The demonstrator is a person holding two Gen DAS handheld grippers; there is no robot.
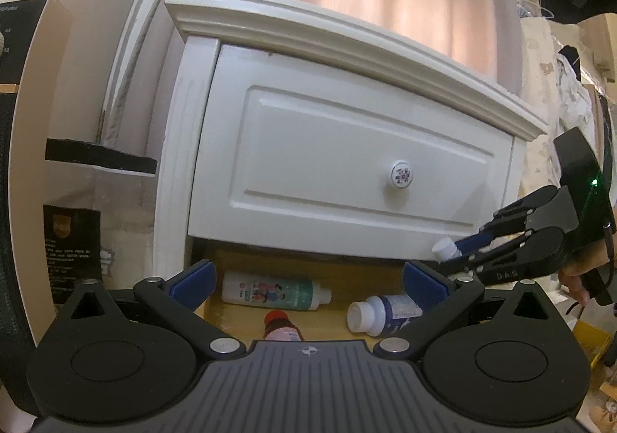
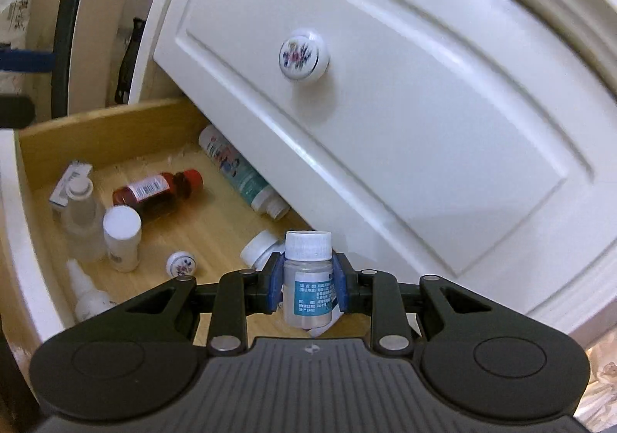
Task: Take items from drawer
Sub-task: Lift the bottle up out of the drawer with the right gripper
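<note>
A small translucent white-capped plastic bottle (image 2: 308,278) is held upright in the closed right tongs (image 2: 307,288), above the open wooden drawer (image 2: 96,132); the left tongs (image 1: 308,280) are spread wide, empty.

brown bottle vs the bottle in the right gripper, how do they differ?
The brown bottle lies on its side on the open drawer floor; the clear bottle stands upright in the shut right gripper, above the drawer. Brown bottle: dark amber, red cap. Clear bottle: translucent, white ribbed cap, teal label. Both are small, capped and labelled.
</note>
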